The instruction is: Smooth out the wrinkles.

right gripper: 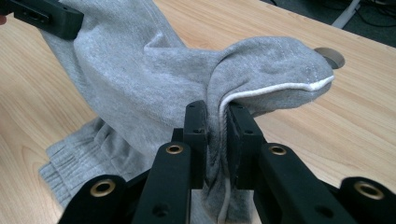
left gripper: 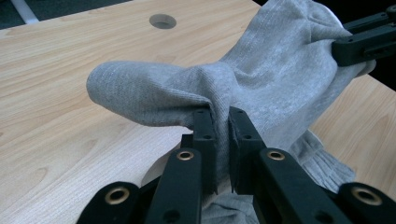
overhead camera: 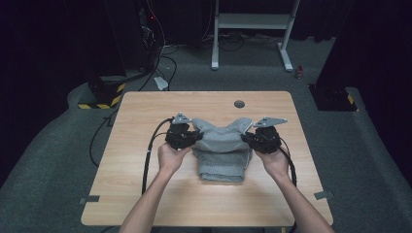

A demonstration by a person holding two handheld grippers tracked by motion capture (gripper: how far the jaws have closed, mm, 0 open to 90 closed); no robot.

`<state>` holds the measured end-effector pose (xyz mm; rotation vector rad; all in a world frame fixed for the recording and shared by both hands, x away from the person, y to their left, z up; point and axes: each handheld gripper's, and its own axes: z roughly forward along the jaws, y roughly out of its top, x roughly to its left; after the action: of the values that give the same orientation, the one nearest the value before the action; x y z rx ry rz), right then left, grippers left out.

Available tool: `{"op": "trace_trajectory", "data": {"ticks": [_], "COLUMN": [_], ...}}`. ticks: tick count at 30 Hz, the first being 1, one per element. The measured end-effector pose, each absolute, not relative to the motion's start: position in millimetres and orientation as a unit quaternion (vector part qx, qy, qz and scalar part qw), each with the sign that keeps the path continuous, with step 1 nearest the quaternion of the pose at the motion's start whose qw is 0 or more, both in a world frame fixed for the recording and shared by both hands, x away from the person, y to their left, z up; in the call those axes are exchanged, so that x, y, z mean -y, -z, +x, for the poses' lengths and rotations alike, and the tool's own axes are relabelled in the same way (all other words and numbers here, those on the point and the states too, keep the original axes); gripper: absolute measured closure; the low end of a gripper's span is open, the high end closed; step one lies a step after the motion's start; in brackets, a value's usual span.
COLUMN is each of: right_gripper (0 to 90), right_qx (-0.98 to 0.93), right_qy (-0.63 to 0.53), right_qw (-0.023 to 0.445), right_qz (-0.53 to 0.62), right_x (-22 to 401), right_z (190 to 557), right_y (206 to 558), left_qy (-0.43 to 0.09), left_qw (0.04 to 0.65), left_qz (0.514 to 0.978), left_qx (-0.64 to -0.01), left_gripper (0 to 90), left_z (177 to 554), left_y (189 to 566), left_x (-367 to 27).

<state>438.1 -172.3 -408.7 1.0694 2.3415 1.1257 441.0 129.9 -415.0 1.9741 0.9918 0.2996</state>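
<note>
Two pairs of black jaws are each pinched tight on a fold of the same grey garment (overhead camera: 221, 145), with only the thickness of the cloth between their pads. In the left gripper view, the left gripper (left gripper: 223, 140) clamps a ridge of the fabric (left gripper: 261, 84), and a rounded flap of it juts out to the side over the bare wood; the other gripper's black jaw bites the cloth at the upper right corner of that view. In the right gripper view, the right gripper (right gripper: 217, 133) grips a fold with a white seam edge running along it, and a similar flap of the garment (right gripper: 140, 79) hangs out toward a round hole (right gripper: 332, 57) in the tabletop. From above, the left gripper (overhead camera: 194, 138) and the right gripper (overhead camera: 248, 138) hold the garment's upper corners raised, one at each side, while its lower, ribbed part lies folded on the table (overhead camera: 145, 194) between the person's hands. The garment sits near the middle of the wooden table, nothing else resting beside it. Cables trail from both grippers back toward the near edge. The grommet hole (overhead camera: 239, 104) lies beyond the cloth, well apart from it. Past the far edge stand a white metal frame (overhead camera: 252, 29) on grey carpet and a yellow-and-black striped block (overhead camera: 104, 94) at the left corner.
</note>
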Motion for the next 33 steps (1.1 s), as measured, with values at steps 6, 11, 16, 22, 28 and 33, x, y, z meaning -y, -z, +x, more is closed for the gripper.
{"op": "trace_trajectory", "data": {"ticks": [6, 11, 16, 22, 28, 33], "right_gripper": [79.0, 78.8, 78.7, 78.6, 78.4, 78.1], "right_qx": [-0.822, -0.827, -0.828, -0.828, -0.829, -0.832], "right_qy": [-0.396, -0.391, -0.39, -0.391, -0.389, -0.389], "right_qw": [0.166, 0.164, 0.16, 0.156, 0.153, 0.154], "right_qz": [0.374, 0.371, 0.37, 0.372, 0.37, 0.365], "right_x": [174, 176, 176, 177, 177, 177], "right_z": [433, 429, 423, 420, 417, 414], "right_y": [411, 416, 418, 422, 425, 428], "left_qy": [-0.124, -0.122, -0.12, -0.122, -0.114, -0.112], "left_qw": [0.438, 0.437, 0.434, 0.435, 0.44, 0.442], "left_qz": [0.798, 0.8, 0.802, 0.804, 0.799, 0.799], "left_qx": [-0.394, -0.393, -0.391, -0.387, -0.393, -0.391], "left_gripper": [83.2, 83.2, 83.2, 83.0, 83.0, 82.9], "left_z": [437, 436, 434, 431, 429, 427], "left_y": [416, 419, 424, 426, 430, 434], "left_x": [-129, -127, -127, -128, -129, -130]}}
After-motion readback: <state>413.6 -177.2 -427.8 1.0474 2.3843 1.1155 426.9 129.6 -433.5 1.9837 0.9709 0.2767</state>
